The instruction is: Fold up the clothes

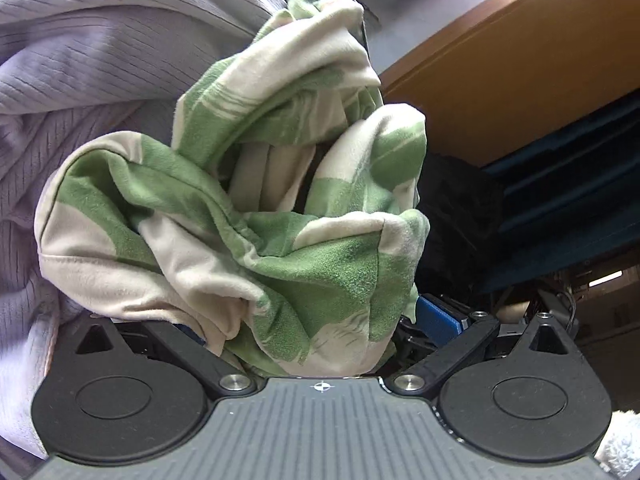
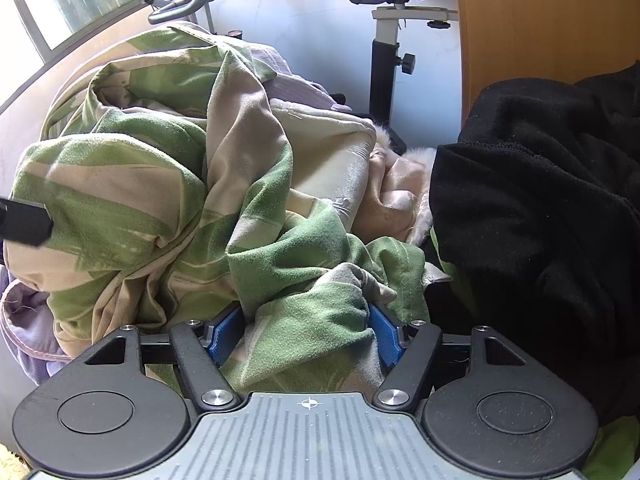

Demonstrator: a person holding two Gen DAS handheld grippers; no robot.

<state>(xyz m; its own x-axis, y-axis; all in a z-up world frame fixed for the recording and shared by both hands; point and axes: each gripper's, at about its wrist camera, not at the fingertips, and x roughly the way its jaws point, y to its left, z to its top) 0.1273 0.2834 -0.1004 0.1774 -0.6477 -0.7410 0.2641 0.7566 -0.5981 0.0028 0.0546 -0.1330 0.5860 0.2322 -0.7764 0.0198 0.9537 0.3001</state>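
Now both hand-held grippers, left (image 1: 320,340) & right (image 2: 302,334), clamp green-cream cloth (image 2: 172,200).

Both wrist views close, forward-facing; share green-cream cloth (image 1: 248,216).

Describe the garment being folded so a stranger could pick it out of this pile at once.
Start at the wooden panel and the black fleece below it. Beside the fleece lies the green-and-cream patterned garment, bunched between the right gripper's blue pads. Its brushed green patches on cream set it apart from the plain lilac ribbed fabric nearby.
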